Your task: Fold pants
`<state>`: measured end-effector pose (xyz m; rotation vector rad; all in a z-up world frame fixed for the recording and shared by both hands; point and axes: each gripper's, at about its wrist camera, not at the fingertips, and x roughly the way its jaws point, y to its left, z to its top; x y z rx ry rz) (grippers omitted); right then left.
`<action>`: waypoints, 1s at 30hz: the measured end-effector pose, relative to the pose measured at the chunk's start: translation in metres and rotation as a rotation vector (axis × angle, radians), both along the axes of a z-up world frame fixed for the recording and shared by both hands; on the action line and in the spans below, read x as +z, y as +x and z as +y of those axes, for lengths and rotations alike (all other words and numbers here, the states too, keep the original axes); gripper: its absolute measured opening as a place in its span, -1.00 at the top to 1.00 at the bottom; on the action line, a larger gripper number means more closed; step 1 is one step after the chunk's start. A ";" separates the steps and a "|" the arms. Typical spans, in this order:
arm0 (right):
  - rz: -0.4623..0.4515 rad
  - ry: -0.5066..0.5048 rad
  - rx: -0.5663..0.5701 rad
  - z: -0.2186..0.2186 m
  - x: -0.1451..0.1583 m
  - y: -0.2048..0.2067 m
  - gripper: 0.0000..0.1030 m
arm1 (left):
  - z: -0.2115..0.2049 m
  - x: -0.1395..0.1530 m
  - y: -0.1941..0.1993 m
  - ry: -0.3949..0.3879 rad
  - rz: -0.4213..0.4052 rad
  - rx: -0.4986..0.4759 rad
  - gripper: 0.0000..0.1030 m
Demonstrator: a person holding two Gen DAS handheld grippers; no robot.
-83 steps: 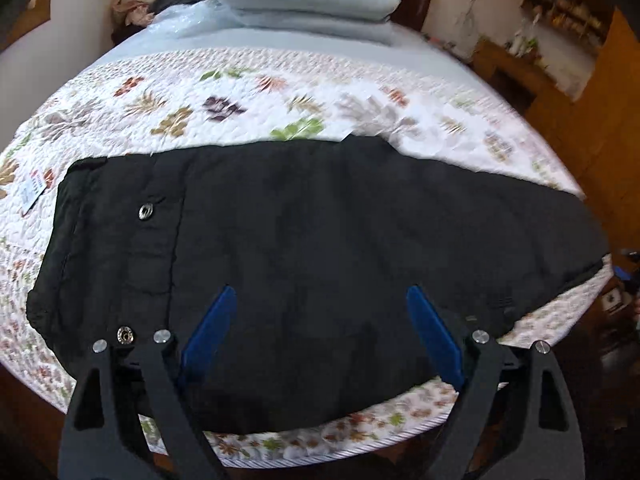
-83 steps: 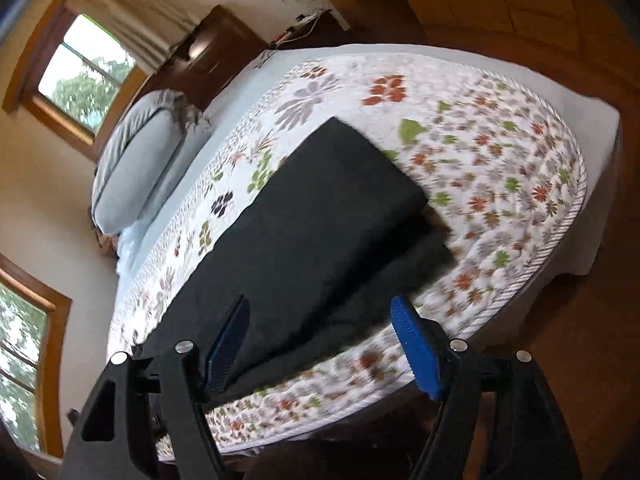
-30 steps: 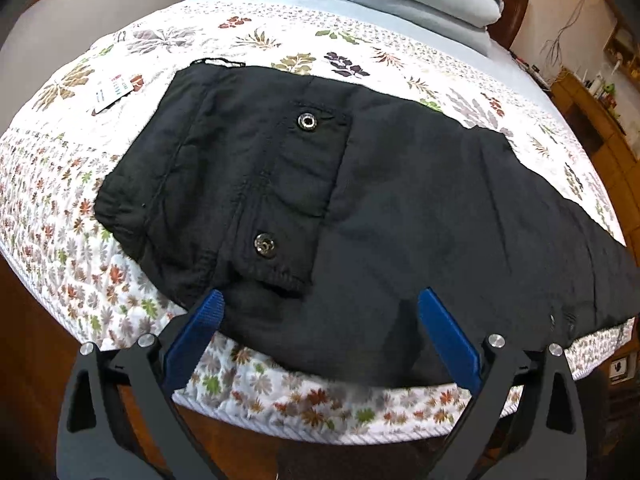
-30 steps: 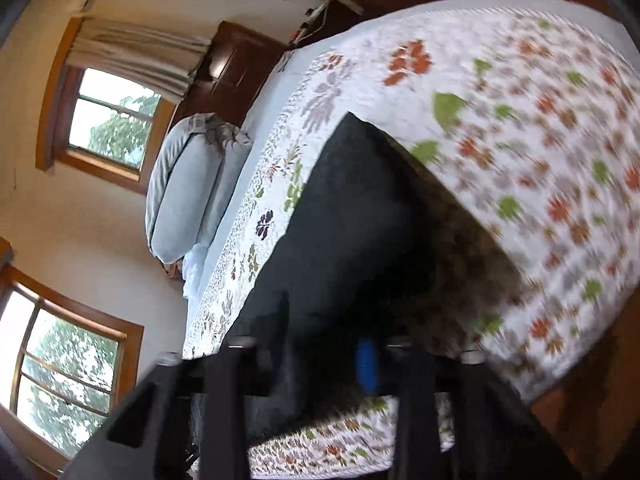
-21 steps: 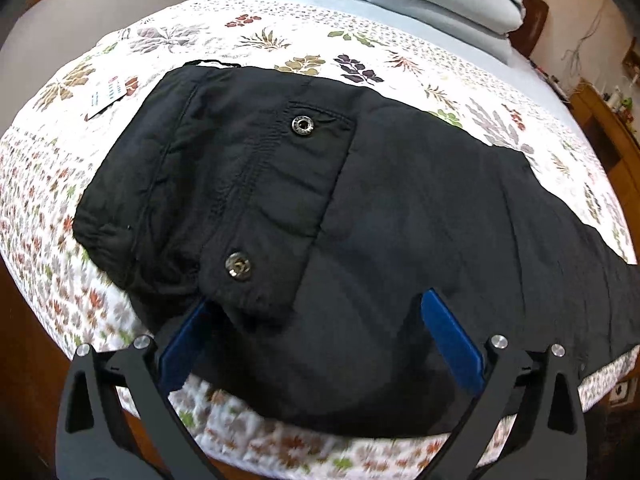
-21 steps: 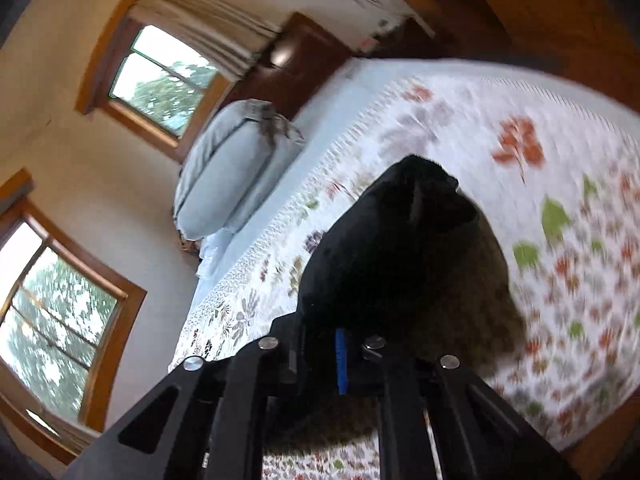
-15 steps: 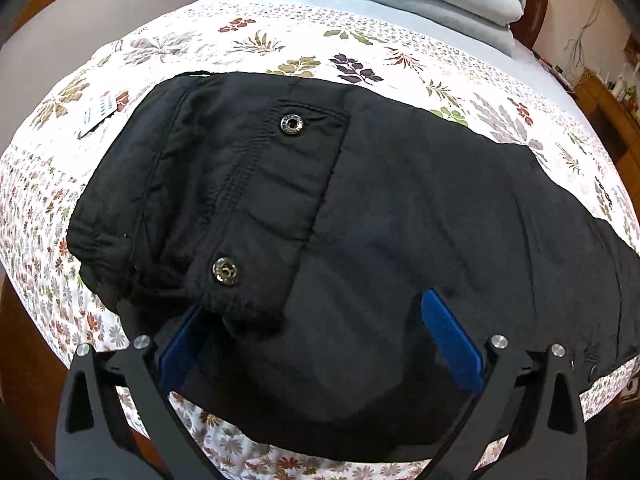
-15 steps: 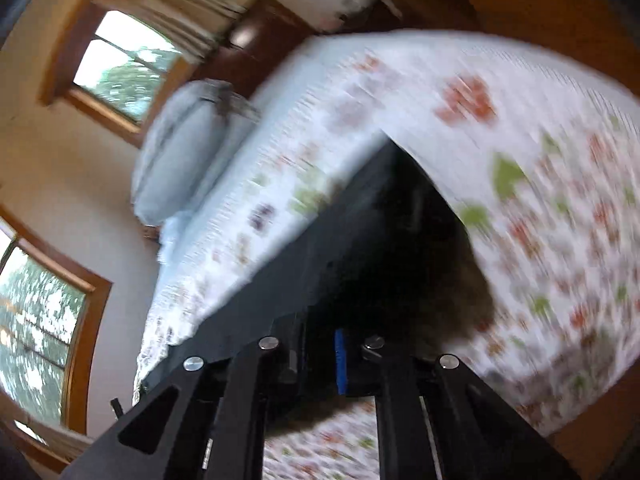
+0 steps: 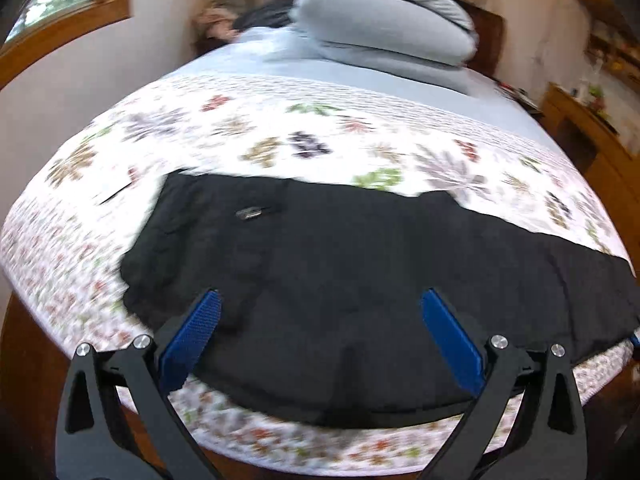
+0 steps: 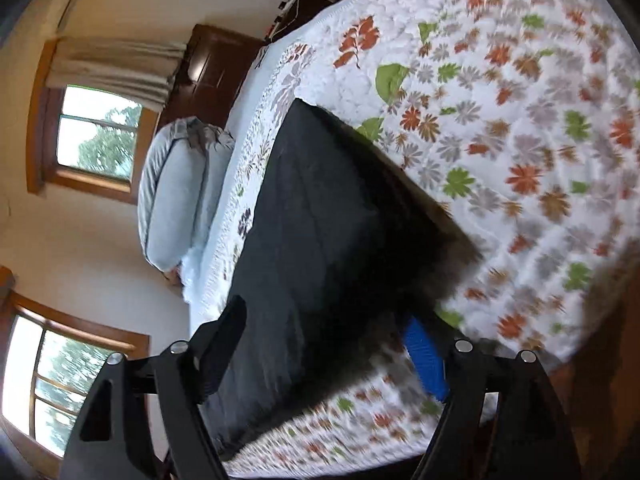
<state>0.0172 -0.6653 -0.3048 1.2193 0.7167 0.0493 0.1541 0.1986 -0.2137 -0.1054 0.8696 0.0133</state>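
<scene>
Black pants lie flat along the near edge of a floral quilt, waist to the left, with a metal snap showing. My left gripper hovers open over the middle of the pants, its blue pads wide apart and pressing on nothing. In the right wrist view the leg end of the pants stretches away across the quilt. My right gripper is opening, with the hem's fabric lying loose between its jaws.
Grey pillows are stacked at the head of the bed before a dark headboard. A paper tag lies on the quilt left of the waist. The bed's edge and wooden floor are just below both grippers. Windows and wooden furniture line the walls.
The right gripper was shut on the lifted leg end; now its jaws stand wide and the leg lies flat on the quilt. The left gripper has drawn back and up from the waistband.
</scene>
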 end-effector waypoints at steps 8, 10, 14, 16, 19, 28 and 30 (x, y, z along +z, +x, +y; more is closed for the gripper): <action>-0.004 -0.111 0.063 0.017 0.016 0.024 0.47 | -0.052 -0.033 0.029 -0.005 0.103 -0.137 -0.95; 0.002 -0.088 0.047 0.015 0.012 0.023 0.58 | -0.051 -0.044 0.033 0.006 0.132 -0.134 -0.95; 0.002 -0.124 0.047 0.017 0.017 0.017 0.69 | -0.037 -0.077 0.038 -0.004 0.257 -0.128 -0.95; 0.000 -0.146 0.045 0.022 0.026 0.019 0.71 | -0.040 -0.079 0.036 0.023 0.254 -0.153 -0.95; 0.004 -0.201 0.046 0.030 0.047 0.024 0.71 | -0.042 -0.079 0.034 0.039 0.262 -0.159 -0.95; -0.113 -0.461 0.128 0.097 0.153 0.042 0.71 | -0.027 -0.071 0.029 -0.089 0.235 -0.158 -0.95; -0.154 -0.552 0.185 0.127 0.178 0.047 0.71 | -0.023 -0.070 0.029 -0.121 0.231 -0.160 -0.95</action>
